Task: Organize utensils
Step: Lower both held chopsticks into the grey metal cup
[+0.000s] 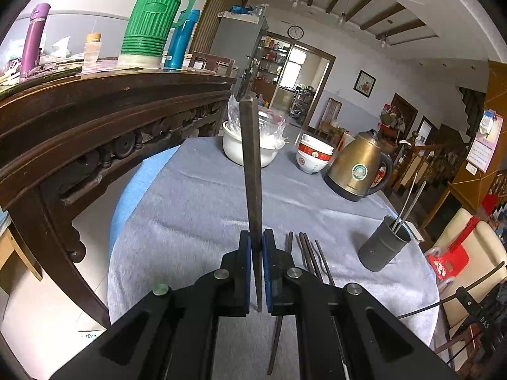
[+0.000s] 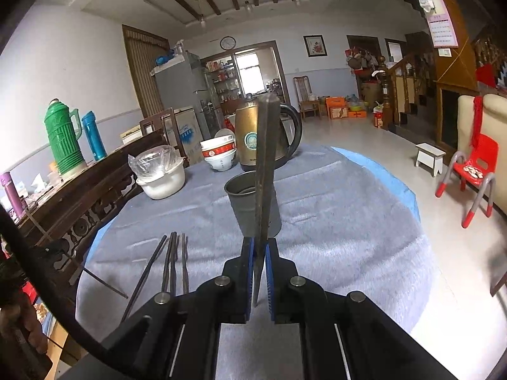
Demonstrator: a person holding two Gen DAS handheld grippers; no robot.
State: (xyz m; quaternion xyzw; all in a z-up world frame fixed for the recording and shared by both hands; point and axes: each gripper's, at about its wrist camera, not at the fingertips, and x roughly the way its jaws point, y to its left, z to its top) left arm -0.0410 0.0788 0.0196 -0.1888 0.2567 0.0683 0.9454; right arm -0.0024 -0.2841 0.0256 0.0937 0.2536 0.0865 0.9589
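My left gripper (image 1: 256,237) is shut on a dark chopstick (image 1: 252,164) that juts forward and upward over the grey tablecloth. Several dark chopsticks (image 1: 305,253) lie on the cloth just right of it. Farther right stands a dark grey utensil cup (image 1: 383,245) holding two thin silvery chopsticks (image 1: 408,202). My right gripper (image 2: 258,243) is also shut on a dark chopstick (image 2: 266,171), which rises in front of the cup (image 2: 244,202) and hides part of it. The loose chopsticks (image 2: 172,259) lie to its left.
At the back of the round table (image 2: 348,221) stand a white pot with a plastic bag (image 2: 161,177), stacked red-and-white bowls (image 2: 220,153) and a brass kettle (image 2: 253,136). A carved wooden sideboard (image 1: 95,120) with flasks runs along the left. A red child's chair (image 2: 475,164) stands on the right.
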